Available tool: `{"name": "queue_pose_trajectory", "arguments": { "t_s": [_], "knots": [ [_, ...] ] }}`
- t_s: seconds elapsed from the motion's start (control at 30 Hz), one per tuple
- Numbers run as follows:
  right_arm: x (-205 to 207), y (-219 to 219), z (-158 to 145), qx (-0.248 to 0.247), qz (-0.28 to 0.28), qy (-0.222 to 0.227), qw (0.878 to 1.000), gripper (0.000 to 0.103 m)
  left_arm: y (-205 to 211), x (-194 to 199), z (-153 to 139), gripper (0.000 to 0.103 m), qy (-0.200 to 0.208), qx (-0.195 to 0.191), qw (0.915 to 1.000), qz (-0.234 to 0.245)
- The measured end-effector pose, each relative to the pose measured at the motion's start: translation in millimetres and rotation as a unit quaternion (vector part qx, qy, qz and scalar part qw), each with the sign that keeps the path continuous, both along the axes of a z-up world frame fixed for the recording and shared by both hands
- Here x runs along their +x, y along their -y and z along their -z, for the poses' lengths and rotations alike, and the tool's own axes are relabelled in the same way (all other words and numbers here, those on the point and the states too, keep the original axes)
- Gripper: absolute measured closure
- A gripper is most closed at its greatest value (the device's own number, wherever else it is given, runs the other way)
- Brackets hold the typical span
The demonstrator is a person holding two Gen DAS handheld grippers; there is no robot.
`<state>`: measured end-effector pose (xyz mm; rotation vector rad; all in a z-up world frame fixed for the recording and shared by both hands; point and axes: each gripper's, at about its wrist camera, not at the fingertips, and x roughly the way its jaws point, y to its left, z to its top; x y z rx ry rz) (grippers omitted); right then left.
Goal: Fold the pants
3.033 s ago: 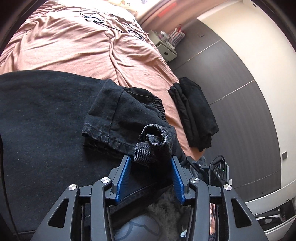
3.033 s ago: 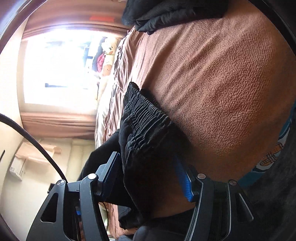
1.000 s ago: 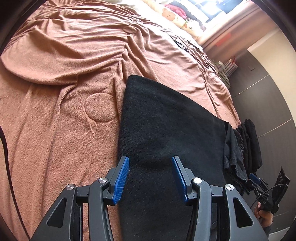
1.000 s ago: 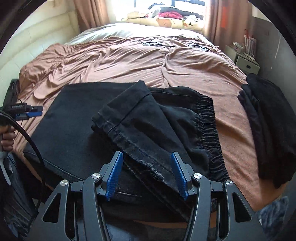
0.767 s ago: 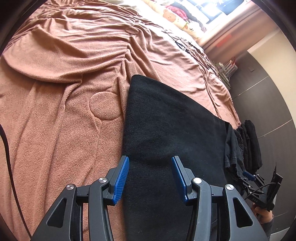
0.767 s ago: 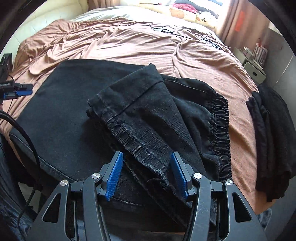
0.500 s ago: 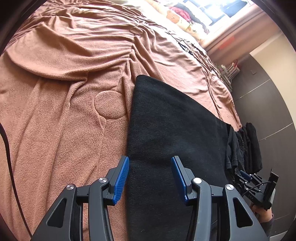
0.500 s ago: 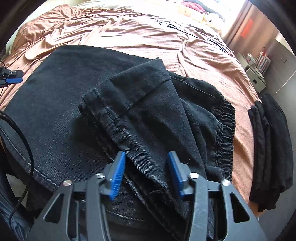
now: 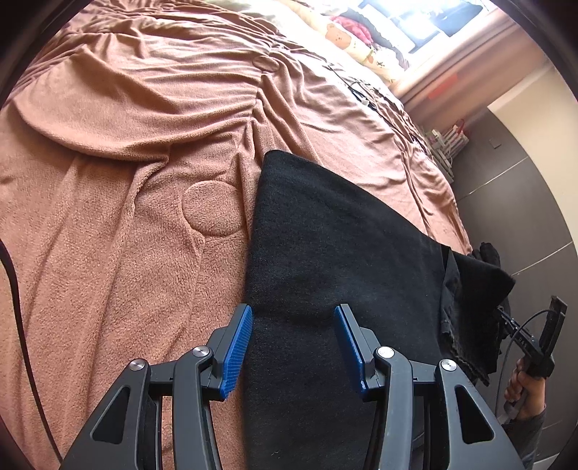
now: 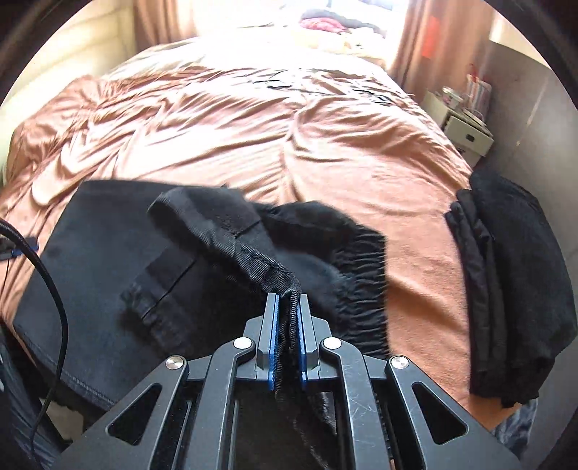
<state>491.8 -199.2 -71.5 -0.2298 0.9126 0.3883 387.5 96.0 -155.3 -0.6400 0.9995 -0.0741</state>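
Hem [image 10: 253,253] just pinched by closing right claw [image 10: 288,307], lifted off pants [image 10: 108,260]; left claw [image 9: 292,347] agape, empty; refold ahead.

Black denim pants [image 10: 119,274] lie spread across a rumpled brown blanket, partly folded: one hemmed leg [image 10: 216,231] is doubled back over the elastic waistband [image 10: 361,282], its stitched hem edge lifted off the rest of the fabric.

Rumpled brown bedspread [image 9: 151,119], bright window [image 10: 357,7] (curtained), grey wardrobe wall [image 9: 520,202], white nightstand [image 10: 466,133].
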Motion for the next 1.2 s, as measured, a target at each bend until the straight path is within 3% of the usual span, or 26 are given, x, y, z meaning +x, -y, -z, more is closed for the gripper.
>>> {"name": "queue_pose_trajectory", "arguments": {
  "t_s": [0.2,0.33,0.47,0.53,0.6,0.67,0.93,1.13,1.2],
  "knots": [
    [22.6,38.8,-4.3,0.013,0.094,0.005,0.995,0.097,0.9,0.5,-1.9,0.053,0.003,-0.001,1.0,0.0],
    [9.8,45.3,-12.5,0.037,0.098,0.002,0.994,0.096,1.0,0.6,-2.1,0.053,0.003,-0.002,1.0,0.0],
    [-5.6,36.4,-13.3,0.038,0.058,-0.009,0.998,0.094,1.4,0.5,-2.5,0.053,0.004,-0.002,1.0,0.0],
    [-12.0,31.6,-12.1,0.037,0.034,-0.015,0.999,0.085,2.4,0.1,-2.5,0.053,0.004,-0.002,1.0,0.001],
    [-19.2,27.7,-12.1,0.037,0.015,-0.018,0.999,0.067,2.5,-0.5,-1.9,0.053,0.003,-0.002,1.0,0.0],
    [-23.8,24.6,-14.1,0.033,-0.007,-0.015,0.999,0.059,2.2,-1.6,-1.6,0.053,0.003,-0.004,1.0,-0.001],
    [-43.2,-5.7,5.4,-0.005,-0.103,-0.043,0.994,0.059,-0.2,-5.0,-3.2,0.053,0.005,-0.007,1.0,-0.003],
    [-42.5,-24.3,19.9,-0.039,-0.14,-0.067,0.987,0.058,-1.2,-6.0,-2.6,0.053,0.003,-0.009,1.0,-0.002],
    [-41.4,-28.9,23.6,-0.055,-0.149,-0.067,0.985,0.051,-2.2,-6.4,-2.4,0.053,0.002,-0.01,0.9999,-0.004]
  ]
}}
